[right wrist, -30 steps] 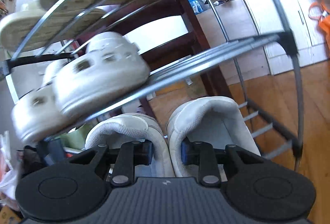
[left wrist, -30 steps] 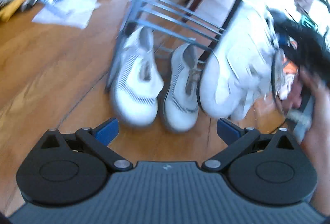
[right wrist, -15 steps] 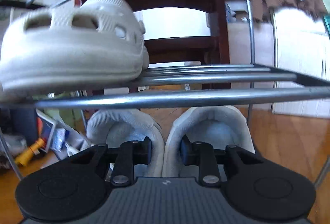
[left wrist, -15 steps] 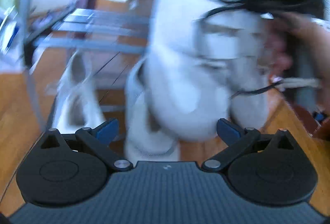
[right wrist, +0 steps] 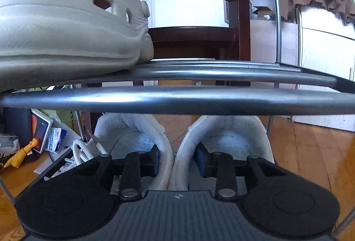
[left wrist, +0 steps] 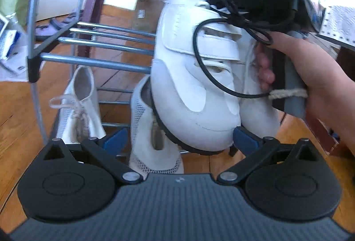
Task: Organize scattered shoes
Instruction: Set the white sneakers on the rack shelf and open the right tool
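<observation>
Shoe rack [right wrist: 177, 98] is made of shiny polished metal tubes with matt black plastic joints. The clog [right wrist: 66, 25] at upper left looks like matt foam, finely pebbled. Smooth leather-like white is seen on the strapped sneakers [left wrist: 195, 85], open knit mesh on the low pair [left wrist: 153, 130]. Floor [left wrist: 17, 107]: glossy varnished wood.

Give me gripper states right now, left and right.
Left gripper: open, holding nothing.
Right gripper: shut on the inner collars of the pair of white strap sneakers, one finger inside each shoe.

Claw [right wrist: 176, 162] pinching white sneakers [right wrist: 177, 143] together
</observation>
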A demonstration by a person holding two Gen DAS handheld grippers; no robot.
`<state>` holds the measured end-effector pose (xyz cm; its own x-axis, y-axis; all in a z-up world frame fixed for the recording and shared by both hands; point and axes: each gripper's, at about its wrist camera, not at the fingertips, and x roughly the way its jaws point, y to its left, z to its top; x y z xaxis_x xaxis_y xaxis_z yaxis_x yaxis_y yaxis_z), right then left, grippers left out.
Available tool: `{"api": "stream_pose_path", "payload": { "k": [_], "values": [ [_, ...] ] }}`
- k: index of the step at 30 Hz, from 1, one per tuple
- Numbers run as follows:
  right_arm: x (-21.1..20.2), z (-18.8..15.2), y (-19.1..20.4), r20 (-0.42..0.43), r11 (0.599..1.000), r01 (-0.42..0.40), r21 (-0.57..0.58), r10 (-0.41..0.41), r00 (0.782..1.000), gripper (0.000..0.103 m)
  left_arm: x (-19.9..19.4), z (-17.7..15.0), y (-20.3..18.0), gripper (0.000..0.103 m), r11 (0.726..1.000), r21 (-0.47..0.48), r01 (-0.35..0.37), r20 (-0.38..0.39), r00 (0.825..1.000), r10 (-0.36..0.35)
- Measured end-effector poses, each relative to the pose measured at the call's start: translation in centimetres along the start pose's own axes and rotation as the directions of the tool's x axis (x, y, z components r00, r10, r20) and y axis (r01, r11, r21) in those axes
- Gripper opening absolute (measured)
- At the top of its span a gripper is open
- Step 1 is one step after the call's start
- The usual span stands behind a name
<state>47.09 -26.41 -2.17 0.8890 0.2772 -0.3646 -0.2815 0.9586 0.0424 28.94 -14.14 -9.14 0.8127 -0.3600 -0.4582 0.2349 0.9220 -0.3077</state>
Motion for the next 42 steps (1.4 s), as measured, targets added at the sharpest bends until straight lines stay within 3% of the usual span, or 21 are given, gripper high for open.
{"api": "stream_pose_path", "payload": {
  "k": [6,10,12,16,18,21,24,26,27,28,29,30,32,34,36,42],
  "values": [
    [1.1,0.5,-0.2,-0.044,1.0,0.007,0.017,-0.006,0.999,0.037,-0.4,-0.8,-1.2,0.103,0.998,0.052,0.044,-0.04,0.998,-0.042],
    [1.6,0.7,-0.3,-0.069,1.0,0.013,0.014,-0.012,0.998,0.038,1.5,-0.5,-1.4,0.103,0.998,0.051,0.04,-0.038,0.999,-0.038],
    [2.0,1.1,-0.6,-0.098,1.0,0.005,0.026,-0.002,0.995,0.042,2.7,0.4,-1.3,0.103,0.998,0.034,0.061,-0.038,0.998,-0.059],
    [1.9,2.2,-0.9,-0.174,0.998,-0.033,0.049,0.041,0.984,0.066,2.3,2.0,-2.5,0.103,0.997,0.071,0.03,0.026,0.999,-0.032],
    [-0.4,2.5,-1.1,-0.165,0.998,-0.026,0.064,0.036,0.986,0.081,1.9,3.1,-2.1,0.102,0.999,0.017,0.035,0.045,0.998,-0.036],
    [-4.7,2.3,-2.0,-0.103,0.993,-0.029,0.113,0.041,0.994,0.089,2.3,3.7,-1.7,0.102,1.0,0.0,0.018,0.005,1.0,-0.018],
    [-11.8,-0.4,-5.0,-0.003,0.971,0.034,0.237,-0.035,0.999,0.097,1.9,3.5,-1.7,0.101,0.999,-0.017,0.029,-0.018,0.999,-0.03],
    [-14.0,-2.6,-7.7,-0.038,0.926,0.027,0.376,-0.014,0.999,0.096,1.3,3.5,-1.7,0.102,0.999,-0.028,0.025,-0.035,0.999,-0.026],
    [-14.6,-4.2,-9.2,-0.055,0.88,-0.003,0.474,0.033,0.998,0.088,0.9,3.5,-1.7,0.102,0.999,-0.03,0.015,-0.04,0.999,-0.016],
    [-15.1,-5.8,-10.7,-0.066,0.821,-0.032,0.571,0.084,0.994,0.078,0.4,3.5,-1.6,0.102,0.999,-0.032,0.005,-0.045,0.999,-0.007],
    [-15.2,-7.0,-11.3,-0.07,0.788,-0.052,0.613,0.12,0.99,0.054,0.0,3.5,-1.6,0.102,0.999,-0.034,-0.004,-0.05,0.999,0.003],
    [-15.3,-8.1,-11.8,-0.072,0.757,-0.071,0.65,0.154,0.985,0.041,-0.5,3.5,-1.6,0.102,0.999,-0.036,-0.014,-0.055,0.998,0.012],
    [-15.4,-11.8,-12.3,-0.07,0.711,-0.102,0.696,0.209,0.975,0.04,-1.3,3.5,-1.5,0.102,0.999,-0.04,-0.034,-0.065,0.997,0.031],
    [-15.5,-12.7,-12.2,-0.078,0.705,-0.112,0.7,0.232,0.97,0.038,-2.2,3.4,-1.4,0.102,0.998,-0.043,-0.053,-0.076,0.996,0.05],
    [-15.9,-13.7,-11.8,-0.042,0.68,-0.178,0.712,0.293,0.955,0.038,-2.7,3.5,-1.0,0.102,0.997,-0.043,-0.064,-0.069,0.996,0.061],
    [-16.1,-14.7,-11.0,-0.019,0.633,-0.214,0.744,0.34,0.94,0.038,-1.5,4.1,-1.1,0.101,0.999,-0.036,-0.036,-0.072,0.997,0.033]
  ]
}}
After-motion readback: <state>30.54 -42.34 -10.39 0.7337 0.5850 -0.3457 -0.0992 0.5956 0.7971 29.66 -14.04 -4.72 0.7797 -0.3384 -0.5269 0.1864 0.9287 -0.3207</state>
